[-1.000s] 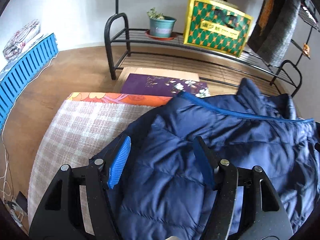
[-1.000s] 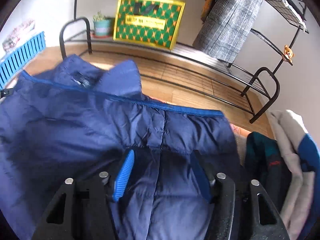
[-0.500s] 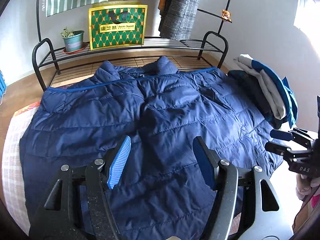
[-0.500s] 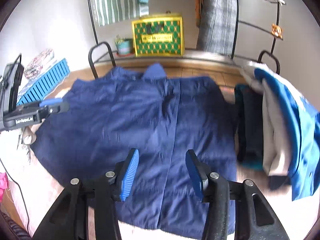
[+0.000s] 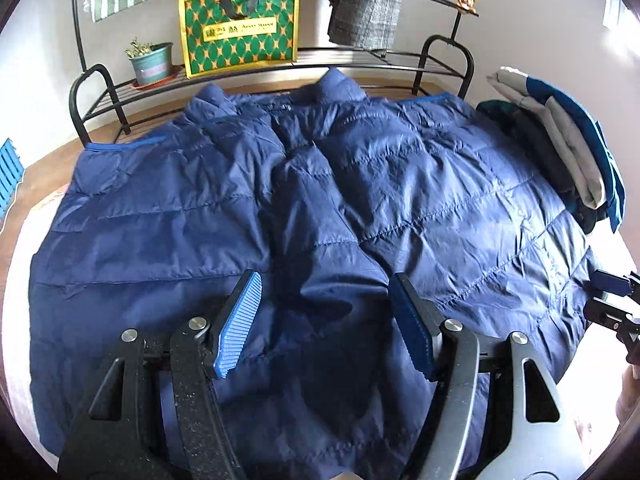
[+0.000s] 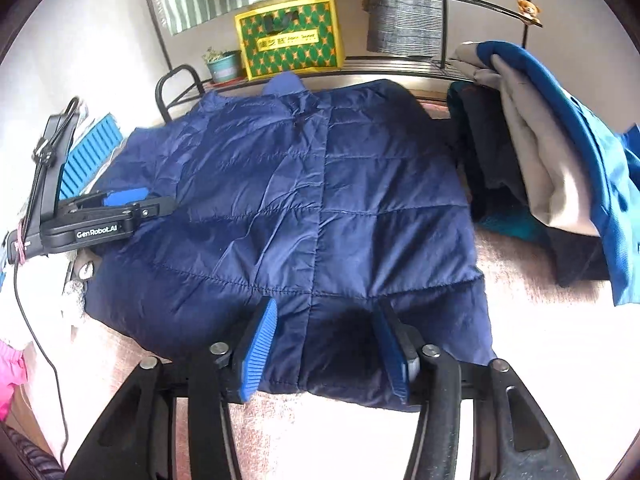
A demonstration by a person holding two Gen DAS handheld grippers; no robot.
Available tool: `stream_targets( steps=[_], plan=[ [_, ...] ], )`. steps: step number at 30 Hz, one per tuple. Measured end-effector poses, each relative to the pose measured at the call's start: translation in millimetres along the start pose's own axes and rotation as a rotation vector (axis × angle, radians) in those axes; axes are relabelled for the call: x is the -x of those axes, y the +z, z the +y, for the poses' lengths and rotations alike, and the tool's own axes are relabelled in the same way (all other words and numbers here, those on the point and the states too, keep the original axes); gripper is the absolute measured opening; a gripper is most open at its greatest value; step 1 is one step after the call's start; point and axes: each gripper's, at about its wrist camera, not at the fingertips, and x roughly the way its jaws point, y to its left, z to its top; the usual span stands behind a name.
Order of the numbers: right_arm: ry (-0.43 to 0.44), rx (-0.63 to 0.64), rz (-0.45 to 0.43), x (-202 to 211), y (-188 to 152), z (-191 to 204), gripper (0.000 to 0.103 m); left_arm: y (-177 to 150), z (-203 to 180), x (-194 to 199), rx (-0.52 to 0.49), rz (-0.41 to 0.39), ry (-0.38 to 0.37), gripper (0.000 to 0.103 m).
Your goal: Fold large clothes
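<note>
A: Where's the jacket?

B: The navy quilted jacket [image 6: 304,208] lies spread flat on the pale pink cloth surface [image 6: 540,360], collar toward the black metal rack [image 5: 100,92] — laid out wide, I'd judge, so it can be folded. Puffy stitched panels, slick shell, creased down the middle.

A: And the grippers?

B: The left gripper [image 5: 326,322] hovers over its middle, fingers apart, nothing between the ribbed blue pads. The right gripper [image 6: 324,354] sits at the hem, jaws opening, straddling the hem but not pinching it.

A: Around it?

B: A stack of folded clothes [image 6: 560,152] just beside — grey, teal, blue. Behind, a green-and-yellow bag [image 6: 290,38] and a potted plant [image 5: 152,62] on the rack.
</note>
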Motion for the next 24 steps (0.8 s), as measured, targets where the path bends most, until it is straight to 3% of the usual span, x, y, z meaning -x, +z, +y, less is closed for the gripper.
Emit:
stream_targets(
  steps=[3, 7, 11, 16, 18, 20, 23, 24],
  plan=[
    [-0.012, -0.105, -0.032, 18.6, -12.5, -21.9, 0.074, -11.4, 3.5, 28.8, 0.023, -0.029, -0.022, 0.069],
    [0.007, -0.246, -0.017, 22.1, -27.1, -46.5, 0.085, -35.5, -9.2, 49.3, -0.049, -0.04, -0.022, 0.069],
    [0.051, -0.376, 0.031, 3.6, -30.4, -62.0, 0.085, -49.6, -19.7, 38.1, -0.093, -0.008, 0.005, 0.069],
    [0.054, -0.422, 0.031, -17.5, -20.0, -63.5, 0.085, -59.7, -16.8, 15.8, -0.06, 0.028, 0.006, 0.069],
    [0.023, -0.39, 0.033, -24.5, -10.8, -56.8, 0.071, -64.0, -19.0, 12.0, -0.076, 0.011, 0.01, 0.069],
    [-0.002, -0.342, 0.053, -29.7, -1.4, -45.9, 0.038, -64.7, -19.1, 10.8, -0.088, 0.011, 0.008, 0.069],
    [-0.1, -0.226, 0.045, -21.4, 14.7, -21.4, 0.017, -58.7, -11.0, 19.6, -0.042, 0.041, -0.037, 0.068],
    [-0.119, -0.186, 0.03, -14.2, 19.8, -12.7, 0.015, -56.3, -5.9, 28.2, -0.02, 0.038, -0.055, 0.068]
  ],
)
